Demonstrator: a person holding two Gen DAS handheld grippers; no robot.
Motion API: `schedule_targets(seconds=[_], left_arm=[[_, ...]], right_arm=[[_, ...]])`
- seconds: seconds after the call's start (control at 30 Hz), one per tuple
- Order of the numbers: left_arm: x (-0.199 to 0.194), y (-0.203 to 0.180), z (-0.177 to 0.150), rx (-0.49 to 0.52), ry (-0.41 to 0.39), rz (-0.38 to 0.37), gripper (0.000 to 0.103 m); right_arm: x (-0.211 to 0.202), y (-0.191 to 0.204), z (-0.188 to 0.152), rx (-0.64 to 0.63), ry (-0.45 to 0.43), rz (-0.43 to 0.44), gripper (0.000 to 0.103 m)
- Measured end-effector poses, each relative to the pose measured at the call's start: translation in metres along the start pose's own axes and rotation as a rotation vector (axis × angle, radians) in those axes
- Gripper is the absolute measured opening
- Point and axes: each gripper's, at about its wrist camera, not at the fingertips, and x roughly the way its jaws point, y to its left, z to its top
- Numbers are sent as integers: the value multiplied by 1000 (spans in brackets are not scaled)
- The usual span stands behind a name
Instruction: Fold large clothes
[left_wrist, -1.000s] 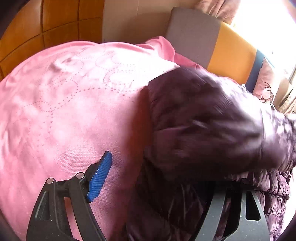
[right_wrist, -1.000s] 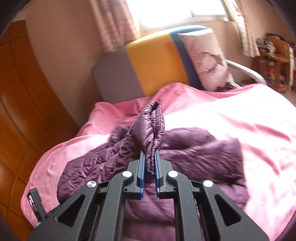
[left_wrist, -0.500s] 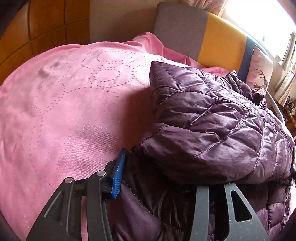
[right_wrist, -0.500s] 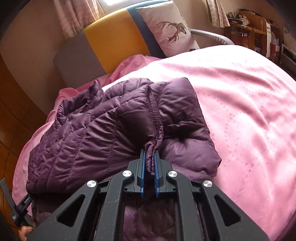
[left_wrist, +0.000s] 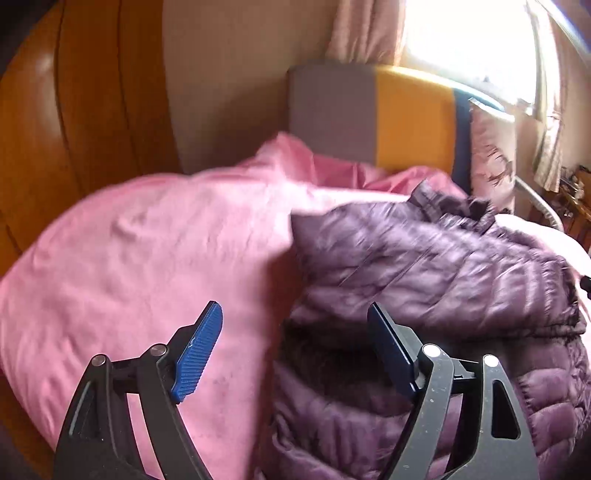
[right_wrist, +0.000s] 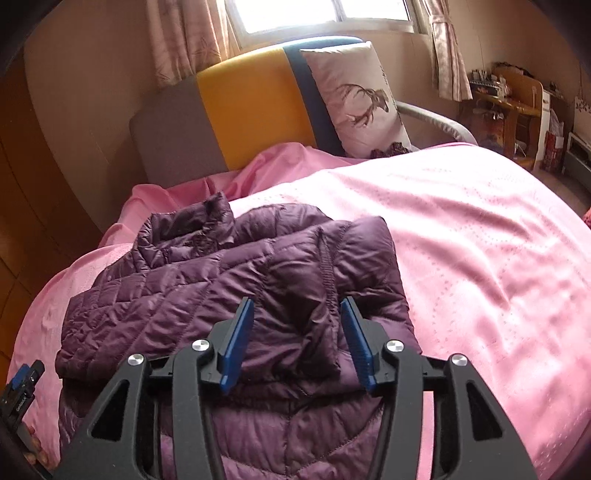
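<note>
A pink bedspread (right_wrist: 480, 236) is covering the bed. At the far end, a deer-print pillow (right_wrist: 354, 99) is leaning against a grey, yellow and blue headboard (right_wrist: 251, 107); pink curtains (right_wrist: 184, 40) are hanging behind.

Purple jacket (right_wrist: 236, 288) on pink bedspread (right_wrist: 480, 236)

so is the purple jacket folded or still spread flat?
Partly folded: the purple jacket lies on the pink bedspread with a sleeve doubled across its body.

Home bedroom, lived-in.
Bed with pink bedspread (right_wrist: 461, 229), padded grey-yellow-blue headboard (right_wrist: 255, 103), deer-print pillow (right_wrist: 358, 99), curtained window (right_wrist: 325, 14), wood wardrobe panels (left_wrist: 74, 122), cluttered wooden desk (right_wrist: 513, 99) in the far corner.
</note>
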Motion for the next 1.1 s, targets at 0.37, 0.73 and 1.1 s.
schedule_targets(seconds=[0.37, 0.73, 1.1], left_arm=[[2, -36, 18, 70, -34, -83, 80], [21, -53, 25, 115, -18, -113, 80], [59, -50, 35, 70, 68, -183, 80]], right_arm=[[31, 29, 18, -52, 35, -9, 58], [59, 21, 20, -52, 69, -54, 58], [84, 9, 19, -54, 104, -95, 64]])
